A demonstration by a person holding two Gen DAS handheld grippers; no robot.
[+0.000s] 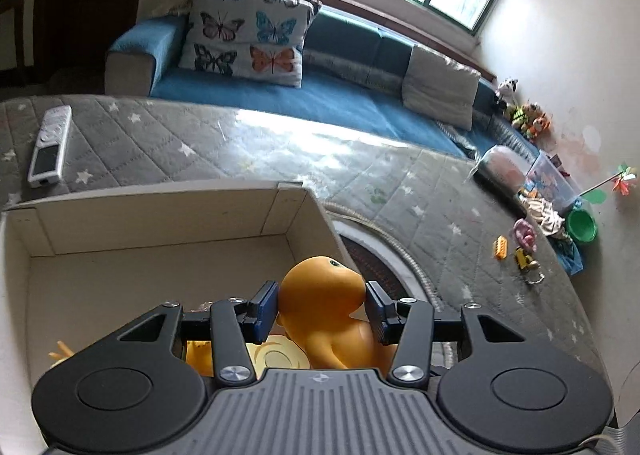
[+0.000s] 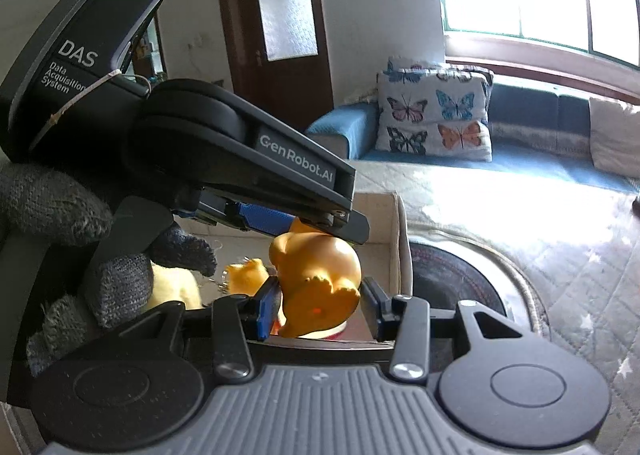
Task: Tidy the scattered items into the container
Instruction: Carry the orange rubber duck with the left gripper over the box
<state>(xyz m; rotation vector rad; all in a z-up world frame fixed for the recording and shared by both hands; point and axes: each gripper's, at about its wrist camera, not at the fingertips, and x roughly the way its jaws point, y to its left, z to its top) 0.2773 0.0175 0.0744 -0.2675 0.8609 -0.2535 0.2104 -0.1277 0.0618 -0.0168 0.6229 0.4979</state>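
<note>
An orange rubber toy figure [image 1: 320, 295] hangs over the open cardboard box [image 1: 160, 223]. My left gripper [image 1: 322, 297] is shut on its round head, with a blue pad pressed to each side. In the right wrist view the same toy [image 2: 316, 275] shows its feet, and my right gripper [image 2: 320, 301] is shut on that lower part. The left gripper [image 2: 340, 229] reaches in from the upper left in a gloved hand [image 2: 52, 203]. Inside the box lie a smaller orange toy [image 2: 246, 275] and a yellow soft item [image 2: 176, 289].
A white remote [image 1: 50, 145] lies on the grey quilted mat left of the box. Small toys [image 1: 524, 255], a green bowl [image 1: 582, 225] and a clear bin [image 1: 552, 179] sit at the far right. A blue sofa with a butterfly pillow [image 1: 248, 39] stands behind. A dark round mat [image 2: 456, 283] lies beside the box.
</note>
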